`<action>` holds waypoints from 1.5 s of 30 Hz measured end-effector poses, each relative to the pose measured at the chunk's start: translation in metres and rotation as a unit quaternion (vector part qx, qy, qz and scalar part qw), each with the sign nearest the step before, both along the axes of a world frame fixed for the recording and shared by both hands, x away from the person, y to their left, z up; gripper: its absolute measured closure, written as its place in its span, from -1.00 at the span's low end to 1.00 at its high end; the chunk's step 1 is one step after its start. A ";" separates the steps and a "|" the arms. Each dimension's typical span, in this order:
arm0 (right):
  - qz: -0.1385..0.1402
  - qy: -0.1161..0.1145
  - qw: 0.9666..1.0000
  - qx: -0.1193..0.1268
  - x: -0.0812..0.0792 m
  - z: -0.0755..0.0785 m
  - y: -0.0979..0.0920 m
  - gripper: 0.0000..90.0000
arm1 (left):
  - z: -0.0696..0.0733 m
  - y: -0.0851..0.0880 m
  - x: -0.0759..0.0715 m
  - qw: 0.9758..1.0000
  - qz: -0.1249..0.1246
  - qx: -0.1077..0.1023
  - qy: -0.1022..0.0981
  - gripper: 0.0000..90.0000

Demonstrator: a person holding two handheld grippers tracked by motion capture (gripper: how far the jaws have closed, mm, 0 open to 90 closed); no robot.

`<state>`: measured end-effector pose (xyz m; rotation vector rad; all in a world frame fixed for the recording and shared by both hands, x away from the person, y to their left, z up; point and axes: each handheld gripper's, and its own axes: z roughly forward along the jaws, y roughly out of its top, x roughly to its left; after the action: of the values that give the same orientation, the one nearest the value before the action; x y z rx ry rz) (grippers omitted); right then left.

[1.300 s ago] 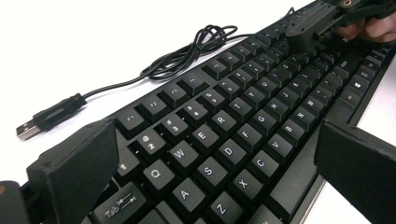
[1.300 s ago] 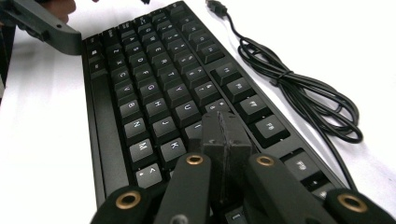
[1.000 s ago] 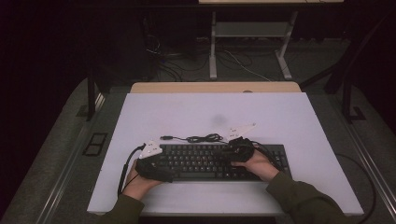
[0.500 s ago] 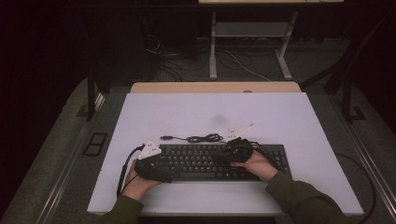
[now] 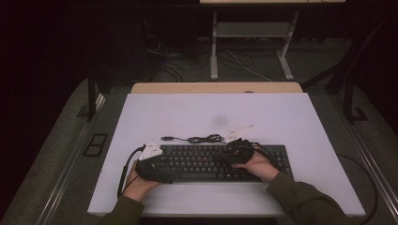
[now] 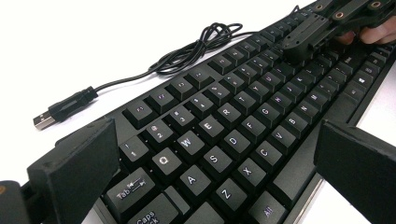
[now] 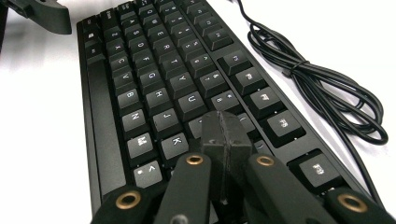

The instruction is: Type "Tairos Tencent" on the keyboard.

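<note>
Keyboard (image 5: 220, 161) lies on the table (image 5: 281, 112), cable (image 7: 322, 88) coiled behind it; left gripper (image 6: 210, 154) straddles its end, jaws wide, touching nothing, likely to steady it. Right gripper (image 7: 226, 135) is closed, empty, tips pressing a key.

The white counter (image 5: 211, 112) stands on grey carpet (image 5: 61, 154) in a dim room. Beyond the hand-held grippers, a wooden edge (image 5: 216, 87) borders its far side; farther back, white desk legs (image 5: 214, 51) and loose cables (image 5: 244, 63) fade into darkness.
</note>
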<state>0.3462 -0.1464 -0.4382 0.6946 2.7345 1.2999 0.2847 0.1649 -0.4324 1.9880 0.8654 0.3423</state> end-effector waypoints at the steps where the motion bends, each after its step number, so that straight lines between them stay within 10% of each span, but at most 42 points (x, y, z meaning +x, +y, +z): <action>1: 0.000 0.001 1.000 -0.004 0.000 0.000 0.001 0.99 | 0.000 0.000 0.000 1.000 0.000 0.000 0.000 -1.00; 27: -0.002 -0.002 1.000 0.010 -0.001 0.004 -0.002 0.87 | 0.000 -0.001 0.000 1.000 -0.003 0.002 0.000 -1.00; 45: -0.033 -0.010 0.998 0.047 0.001 0.008 -0.008 -0.23 | 0.000 0.002 0.001 1.000 -0.003 0.004 0.009 -0.61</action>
<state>0.3469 -0.1545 -0.4300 0.7686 2.6256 1.4194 0.2853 0.1664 -0.4322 2.0024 0.8705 0.3262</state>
